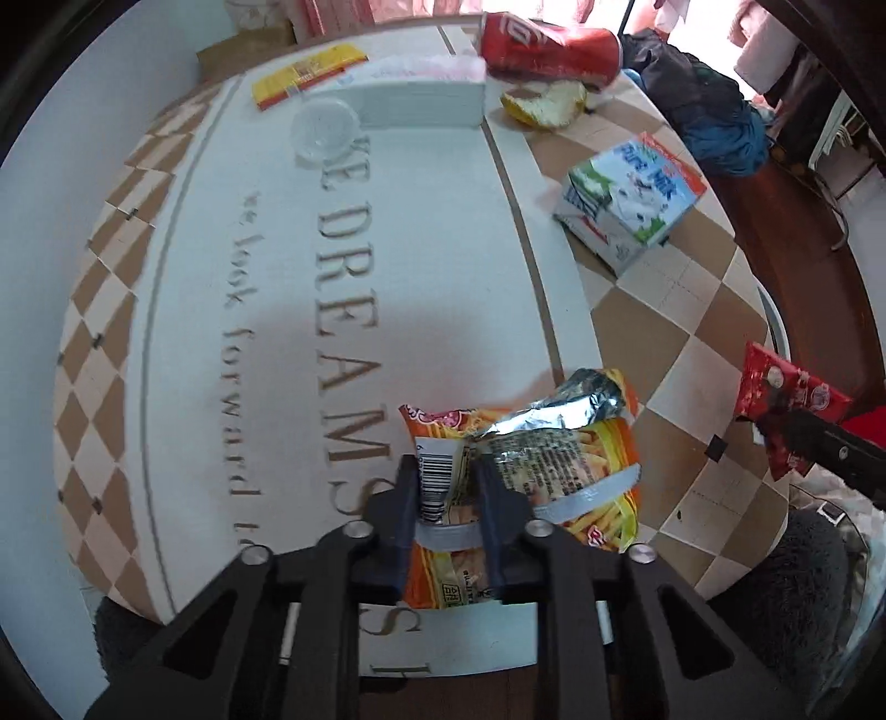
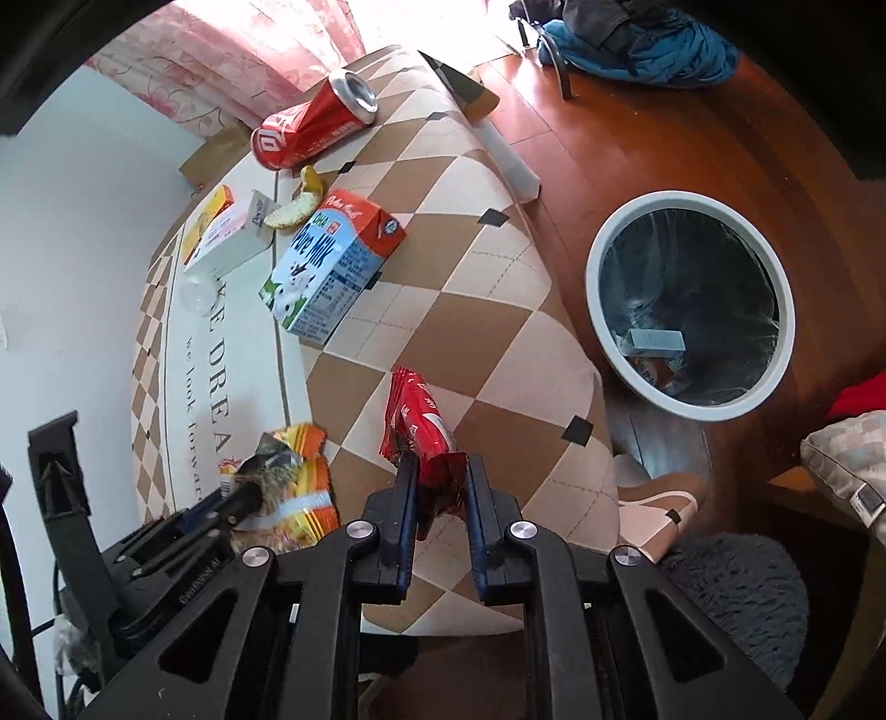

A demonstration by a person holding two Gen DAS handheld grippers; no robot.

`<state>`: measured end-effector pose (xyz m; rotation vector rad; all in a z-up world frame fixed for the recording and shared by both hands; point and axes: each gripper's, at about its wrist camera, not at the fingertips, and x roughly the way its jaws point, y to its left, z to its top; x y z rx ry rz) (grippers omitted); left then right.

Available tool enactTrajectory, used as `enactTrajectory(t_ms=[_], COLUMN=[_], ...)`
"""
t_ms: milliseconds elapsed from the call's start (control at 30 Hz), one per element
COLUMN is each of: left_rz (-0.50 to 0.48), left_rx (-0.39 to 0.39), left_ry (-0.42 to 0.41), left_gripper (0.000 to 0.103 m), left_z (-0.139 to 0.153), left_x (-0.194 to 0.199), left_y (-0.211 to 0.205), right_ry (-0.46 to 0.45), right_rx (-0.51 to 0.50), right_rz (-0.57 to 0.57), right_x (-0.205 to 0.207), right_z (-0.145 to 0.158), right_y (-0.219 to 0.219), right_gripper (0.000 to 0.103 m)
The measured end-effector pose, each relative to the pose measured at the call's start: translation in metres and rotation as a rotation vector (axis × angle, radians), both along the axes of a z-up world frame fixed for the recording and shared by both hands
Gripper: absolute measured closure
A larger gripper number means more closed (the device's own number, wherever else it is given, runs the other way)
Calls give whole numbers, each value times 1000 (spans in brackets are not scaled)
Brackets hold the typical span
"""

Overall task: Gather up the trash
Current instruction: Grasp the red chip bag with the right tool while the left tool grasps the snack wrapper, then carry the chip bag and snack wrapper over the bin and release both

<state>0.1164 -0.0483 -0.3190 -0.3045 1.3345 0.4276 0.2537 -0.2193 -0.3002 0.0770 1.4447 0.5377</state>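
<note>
Trash: an orange snack bag (image 1: 520, 471) and a red wrapper (image 2: 423, 437), both at the table's (image 2: 487, 310) near edge.
Left gripper (image 1: 446, 487): pinching the snack bag at its crumpled end.
Right gripper (image 2: 437, 482): pinching the red wrapper's tail.
Bin (image 2: 689, 304): on the floor beyond the table's right edge (already lined, some scraps inside).
Doing it well: probably lift both clear, carry them over the rim, and only then let go.
Left on table: can (image 2: 313, 124), milk carton (image 2: 332, 271).

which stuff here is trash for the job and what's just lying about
Job: orange snack bag in the left gripper, red wrapper in the right gripper, cola can, milk carton, peel, bin.
Lying about: blue clothes, grey cushion.
</note>
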Motion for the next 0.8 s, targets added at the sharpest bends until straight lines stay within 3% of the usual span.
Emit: enactTrajectory(t_ms=[133,467,600,800], left_rz=[-3,-4,9,-19], left_rx=[42,288,319,360], left_ry=[-29,-113,-144,-195], left_gripper=[95,96,96,96], left_z=[21,103,116,145], left_x=[-9,1,12,29], left_y=[11,23,36,20], right_ry=[-6,-86,-110,-146], right_rx=[19,58,95,147], right_rz=[18,73,72,34], right_x=[-7,-20,-19,-6], right_z=[5,40,58,86], right_y=[5,21,19,-4], right_gripper=[87,88,88,88])
